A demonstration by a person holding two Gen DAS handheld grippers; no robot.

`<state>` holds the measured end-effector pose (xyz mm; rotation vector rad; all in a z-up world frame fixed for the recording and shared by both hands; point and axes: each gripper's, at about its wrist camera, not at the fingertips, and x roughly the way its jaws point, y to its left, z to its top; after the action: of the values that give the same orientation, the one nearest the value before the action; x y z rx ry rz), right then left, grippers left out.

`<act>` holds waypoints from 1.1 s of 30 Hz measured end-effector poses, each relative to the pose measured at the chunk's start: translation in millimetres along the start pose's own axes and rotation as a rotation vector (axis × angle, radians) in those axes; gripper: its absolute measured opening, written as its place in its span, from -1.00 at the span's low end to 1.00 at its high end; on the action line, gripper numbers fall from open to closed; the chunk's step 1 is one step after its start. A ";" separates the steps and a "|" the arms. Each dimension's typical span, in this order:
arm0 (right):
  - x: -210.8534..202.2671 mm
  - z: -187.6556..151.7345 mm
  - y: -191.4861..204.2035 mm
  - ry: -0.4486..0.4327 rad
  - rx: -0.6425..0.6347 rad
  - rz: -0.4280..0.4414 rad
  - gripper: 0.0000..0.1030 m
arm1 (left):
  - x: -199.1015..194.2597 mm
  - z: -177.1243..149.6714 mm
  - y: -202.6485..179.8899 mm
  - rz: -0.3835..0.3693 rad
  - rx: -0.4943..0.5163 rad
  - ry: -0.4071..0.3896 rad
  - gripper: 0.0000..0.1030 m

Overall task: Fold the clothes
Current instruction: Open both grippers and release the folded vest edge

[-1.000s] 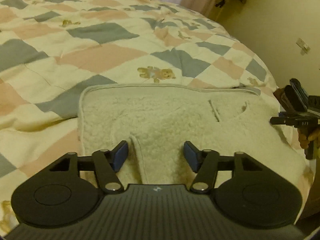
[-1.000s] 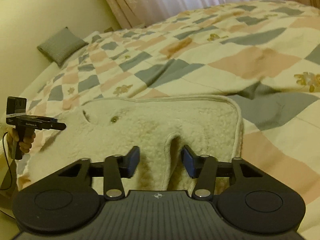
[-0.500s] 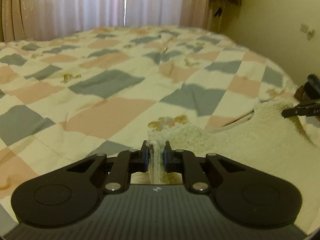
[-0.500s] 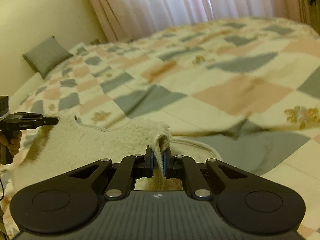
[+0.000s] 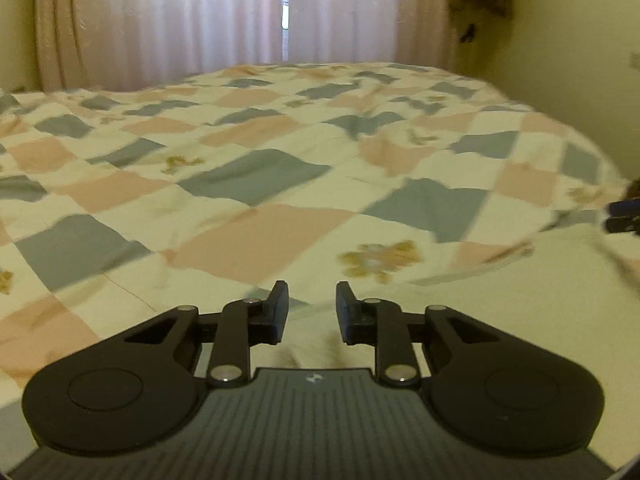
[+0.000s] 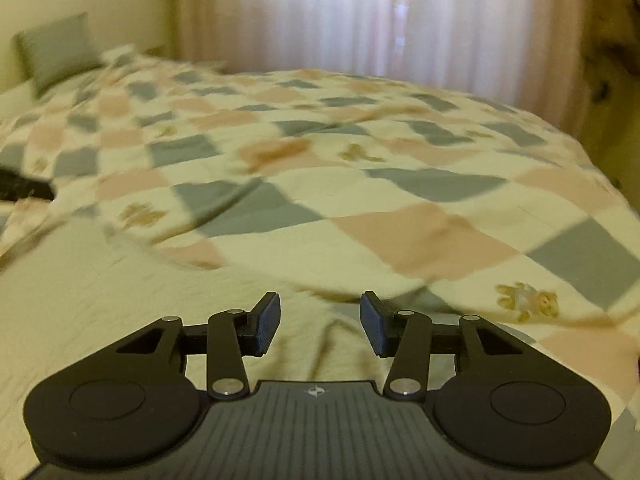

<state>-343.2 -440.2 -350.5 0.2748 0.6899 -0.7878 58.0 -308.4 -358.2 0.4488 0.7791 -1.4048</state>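
A cream fleece garment (image 5: 500,304) lies on the bed, its smooth cream side up, stretching from under my left gripper (image 5: 308,306) out to the right. The left gripper is open just above it, nothing between its fingers. In the right wrist view the same garment (image 6: 100,292) spreads to the left and below my right gripper (image 6: 320,322), which is also open and empty over a small wrinkle in the cloth. The right gripper's tip (image 5: 622,218) shows at the right edge of the left wrist view; the left gripper's tip (image 6: 24,190) shows at the left edge of the right wrist view.
A patchwork quilt (image 5: 256,184) in cream, pink and grey covers the bed. Pale curtains (image 5: 224,20) hang behind it and a wall stands at the right. A grey cushion (image 6: 56,50) rests by the wall at the far left.
Both grippers were shut on pinched fleece edges half a second ago; now both are open and the garment lies folded over, smooth side up. Both views are tilted flatter and are blurred.
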 end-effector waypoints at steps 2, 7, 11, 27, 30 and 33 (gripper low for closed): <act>-4.5 -3.7 6.2 0.017 -0.015 0.016 0.07 | -3.1 -2.3 3.8 0.000 -0.028 0.006 -0.16; 15.3 -20.2 -13.8 0.105 0.142 0.067 0.10 | 1.6 -3.3 4.4 0.000 -0.040 -0.014 -0.20; 24.5 -27.2 -28.9 0.100 0.241 0.161 -0.91 | 12.4 -1.4 -0.2 -0.001 -0.017 -0.049 -0.85; -14.3 -12.3 -18.1 0.030 0.128 -0.102 0.06 | 6.3 5.0 -36.9 0.344 0.273 -0.073 -0.44; -66.7 -16.3 -3.0 -0.078 0.089 -0.134 0.04 | -42.8 4.1 -43.4 0.335 0.220 -0.124 -0.58; -115.7 -39.4 32.4 -0.180 0.062 -0.104 -0.23 | -94.5 -27.7 -75.2 0.248 0.204 -0.179 -0.64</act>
<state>-396.1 -335.0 -304.3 0.2222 0.5137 -0.9223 -19.7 -233.6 -297.3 0.5491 0.4205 -1.2757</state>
